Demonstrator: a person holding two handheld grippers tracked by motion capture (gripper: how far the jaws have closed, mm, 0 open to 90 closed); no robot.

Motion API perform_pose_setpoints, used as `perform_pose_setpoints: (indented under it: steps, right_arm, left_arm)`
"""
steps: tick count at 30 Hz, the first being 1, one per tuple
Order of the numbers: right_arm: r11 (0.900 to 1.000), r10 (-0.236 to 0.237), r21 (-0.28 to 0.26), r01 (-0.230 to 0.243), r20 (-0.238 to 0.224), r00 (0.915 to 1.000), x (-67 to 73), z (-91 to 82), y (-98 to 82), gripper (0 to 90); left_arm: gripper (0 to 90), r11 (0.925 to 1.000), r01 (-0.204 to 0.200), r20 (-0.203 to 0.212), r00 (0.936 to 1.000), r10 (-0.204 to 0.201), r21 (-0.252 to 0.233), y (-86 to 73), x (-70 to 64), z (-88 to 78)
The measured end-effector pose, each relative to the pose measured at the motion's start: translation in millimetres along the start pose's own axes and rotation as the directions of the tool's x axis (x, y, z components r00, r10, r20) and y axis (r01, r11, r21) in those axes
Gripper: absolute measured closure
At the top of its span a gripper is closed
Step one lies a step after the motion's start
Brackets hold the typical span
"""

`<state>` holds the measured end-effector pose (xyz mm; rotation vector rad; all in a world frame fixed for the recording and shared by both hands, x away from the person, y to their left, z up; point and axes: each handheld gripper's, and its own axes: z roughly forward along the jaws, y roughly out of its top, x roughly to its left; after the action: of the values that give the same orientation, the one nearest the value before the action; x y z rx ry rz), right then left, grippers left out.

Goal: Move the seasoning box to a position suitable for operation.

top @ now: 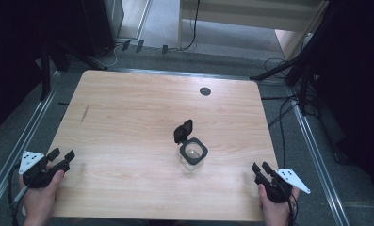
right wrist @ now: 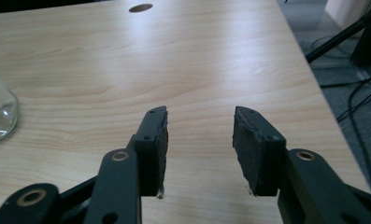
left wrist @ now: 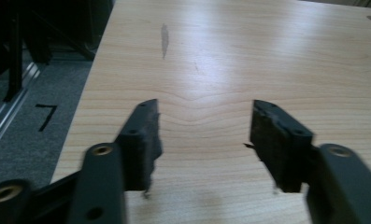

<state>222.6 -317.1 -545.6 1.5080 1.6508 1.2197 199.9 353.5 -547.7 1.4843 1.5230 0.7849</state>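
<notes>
A wooden table (top: 128,117) sits in the middle of the room. Near the middle of it stands a small clear jar (top: 192,154) with a black rim. Its black lid (top: 183,131) is flipped up and leans back behind the opening.

The left gripper (top: 61,155) is at the near left corner of the table, held in the person's left hand (top: 41,197). Its jaws are wide apart and have nothing between them; in the left gripper view there is bare wood between the jaws.

The right gripper (top: 261,167) is at the near right corner, held in the right hand (top: 275,209). Its jaws are spread apart too and grip nothing.

The jar is between the two grippers and well apart from both. In the right gripper view a bit of the glass shows at the left edge.

A small dark hole (top: 204,91) is near the far edge of the table.
</notes>
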Motion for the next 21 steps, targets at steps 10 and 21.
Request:
perform_pose_setpoints:
  steps: [10, 21]
  right_arm:
    - [0.999, 0.042, 0.014, -0.041, -0.059, 0.9974, 16.5, 7.6, 13.0, 90.0]
    - [0.999, -0.016, 0.034, 0.023, -0.19, 0.9817, 79.3, 32.7, 25.3, 90.0]
  left_arm:
    - [90.0, 0.9972, -0.067, 0.153, 0.9863, 0.061, 0.034, 9.4, -63.6, 5.5]
    - [90.0, 0.9823, -0.182, 0.323, 0.9329, 0.159, 0.043, 12.2, -152.2, 25.5]
